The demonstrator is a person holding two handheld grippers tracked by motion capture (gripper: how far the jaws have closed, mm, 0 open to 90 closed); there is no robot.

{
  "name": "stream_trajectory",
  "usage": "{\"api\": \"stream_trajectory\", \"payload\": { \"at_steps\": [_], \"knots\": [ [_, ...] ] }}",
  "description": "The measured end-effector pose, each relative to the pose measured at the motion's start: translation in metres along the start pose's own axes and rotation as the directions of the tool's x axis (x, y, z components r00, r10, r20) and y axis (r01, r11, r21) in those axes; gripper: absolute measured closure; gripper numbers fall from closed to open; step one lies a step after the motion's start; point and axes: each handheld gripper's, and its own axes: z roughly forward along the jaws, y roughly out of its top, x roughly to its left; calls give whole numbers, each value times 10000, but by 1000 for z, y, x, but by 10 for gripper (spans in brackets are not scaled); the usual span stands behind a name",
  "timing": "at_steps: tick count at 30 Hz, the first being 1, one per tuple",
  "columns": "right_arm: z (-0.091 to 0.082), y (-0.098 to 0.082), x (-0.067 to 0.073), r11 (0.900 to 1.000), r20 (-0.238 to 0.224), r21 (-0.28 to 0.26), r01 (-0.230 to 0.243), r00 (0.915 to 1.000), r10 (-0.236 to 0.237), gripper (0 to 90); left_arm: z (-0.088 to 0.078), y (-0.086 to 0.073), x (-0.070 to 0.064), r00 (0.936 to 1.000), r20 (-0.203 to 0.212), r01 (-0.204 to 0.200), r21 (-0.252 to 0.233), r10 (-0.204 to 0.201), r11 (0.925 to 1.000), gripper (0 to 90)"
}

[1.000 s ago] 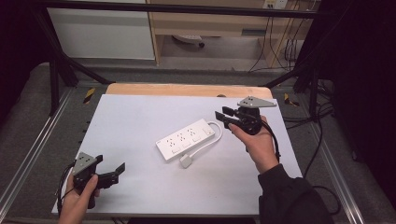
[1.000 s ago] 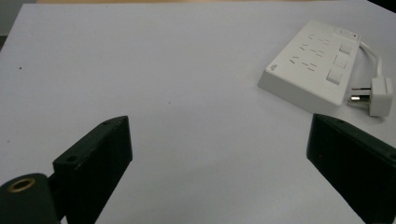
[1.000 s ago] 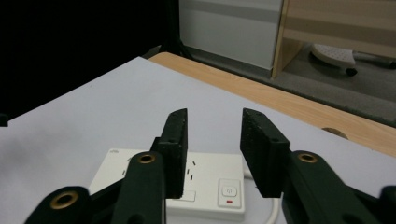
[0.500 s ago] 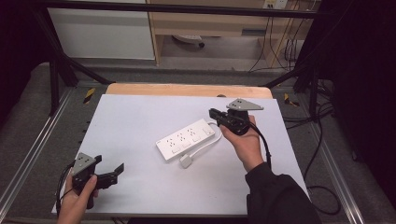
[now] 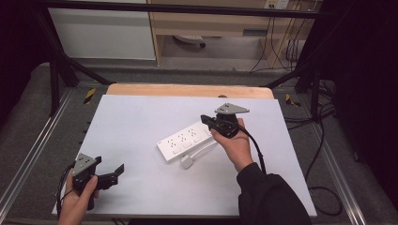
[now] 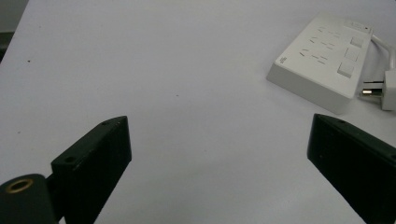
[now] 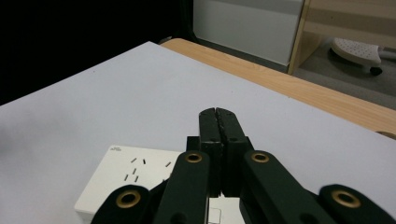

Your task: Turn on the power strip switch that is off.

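Two grippers are yours in the high view: your right gripper (image 5: 206,120), jaws just closed together on nothing, hangs over the far end of the white power strip (image 5: 187,141) mid-table (image 5: 136,117); your left gripper (image 5: 117,172) stands spread, well apart. Left gripper view: strip (image 6: 322,58) upper right, its plug (image 6: 385,88) beside it, logo unreadable. Right gripper view: jaws pressed together above the strip (image 7: 128,179).

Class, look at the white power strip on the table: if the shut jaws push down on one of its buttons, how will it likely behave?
The power strip lies flat and boxy, so it probably won't tip or roll. On the smooth table it may slide. Its cord looks floppy and would likely trail.
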Motion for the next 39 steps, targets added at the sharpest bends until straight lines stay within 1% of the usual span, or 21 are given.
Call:
{"api": "stream_trajectory", "payload": {
  "at_steps": [1, 6, 9, 14, 18, 22, 29, 32, 39],
  "knots": [
    [2, -1, 0, 10000, 25, 68, 2, 10000, -2, 900, 1, -1, -1, 10000, 14, -76, 62, 76, 10000, 64],
    [9, -4, 3, 9996, -66, 280, 13, 10000, -11, 900, 1, -1, 0, 10000, 17, -15, 81, 15, 10000, 64],
    [14, -7, 5, 9984, -123, 558, 65, 9999, -58, 900, 1, -1, -1, 10000, 48, -40, 94, 39, 9999, 64],
    [19, -10, 7, 9969, -190, 789, 61, 9998, -46, 900, 1, -1, -1, 10000, 71, -38, 107, 37, 9999, 66],
    [22, -13, 8, 9964, -250, 843, 124, 9996, -103, 900, 1, -2, -1, 9999, 115, -86, 161, 84, 9998, 66],
    [27, -19, 11, 9943, -280, 1048, 196, 9995, -167, 900, 2, -2, -2, 9997, 169, -172, 225, 168, 9996, 66],
    [32, -27, 14, 9911, -310, 1296, 320, 9991, -282, 900, 3, -2, -2, 9997, 166, -176, 247, 172, 9995, 66],
    [31, -30, 13, 9919, -325, 1260, 150, 9994, -109, 900, 3, -2, -2, 9997, 165, -190, 253, 185, 9995, 66],
    [32, -37, 12, 9919, -297, 1268, -4, 9995, 42, 900, 3, -3, -3, 9996, 169, -247, 334, 242, 9991, 66]
  ]
}}
